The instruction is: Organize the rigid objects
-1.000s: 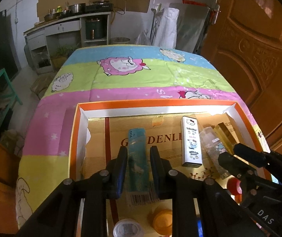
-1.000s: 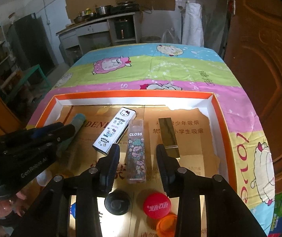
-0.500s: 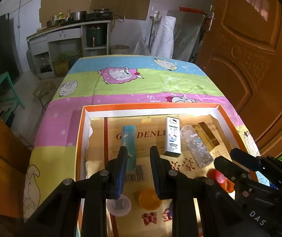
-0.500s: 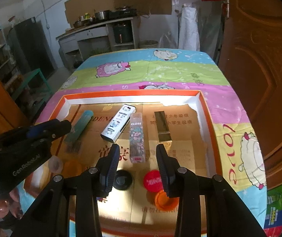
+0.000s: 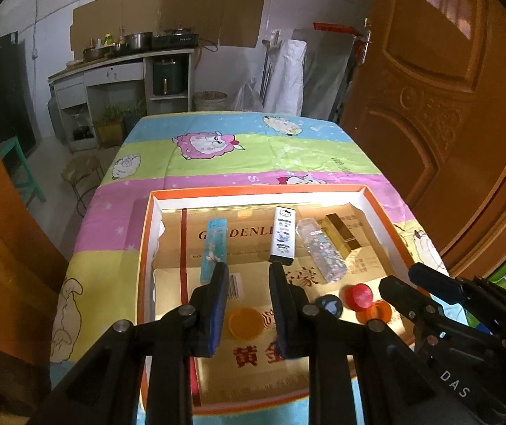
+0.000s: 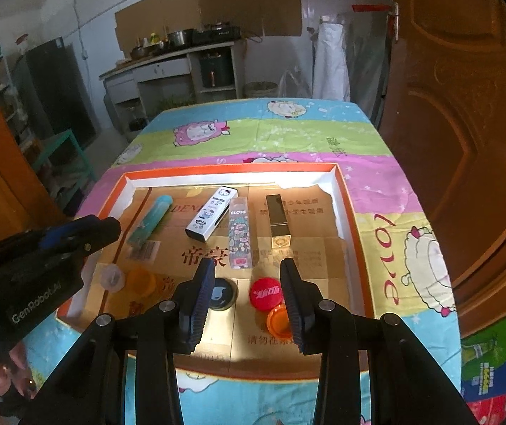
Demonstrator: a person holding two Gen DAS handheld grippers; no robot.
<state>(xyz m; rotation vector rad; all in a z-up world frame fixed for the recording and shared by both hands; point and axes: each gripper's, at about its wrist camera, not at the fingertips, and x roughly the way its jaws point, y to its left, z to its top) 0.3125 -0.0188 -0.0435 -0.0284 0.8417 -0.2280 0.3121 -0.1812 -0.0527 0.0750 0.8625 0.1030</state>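
Nearest, left gripper (image 5: 246, 269): jaws drawn almost together, nothing pinched, poised above the box (image 5: 145, 248). Right gripper (image 6: 247, 265): jaws spread, likewise empty, above the same orange-rimmed box.

Just beyond the fingertips, a row of caps on the cardboard floor of the box: clear cap (image 6: 111, 276) touching a yellow cap (image 6: 141, 279) at the left, black cap (image 6: 223, 294) in the middle, red cap (image 6: 265, 292) overlapping an orange cap (image 6: 277, 320) at the right.

Further in, four long items flat in a row, apart from one another: blue tube (image 6: 150, 221), white cartoon box (image 6: 212, 217), flowered clear box (image 6: 239, 235), gold box (image 6: 277, 221).

Past the box, striped tablecloth (image 6: 288, 134) with sheep. At the back, kitchen counter (image 6: 168, 63) with pots; at the right, brown door (image 6: 465, 106).
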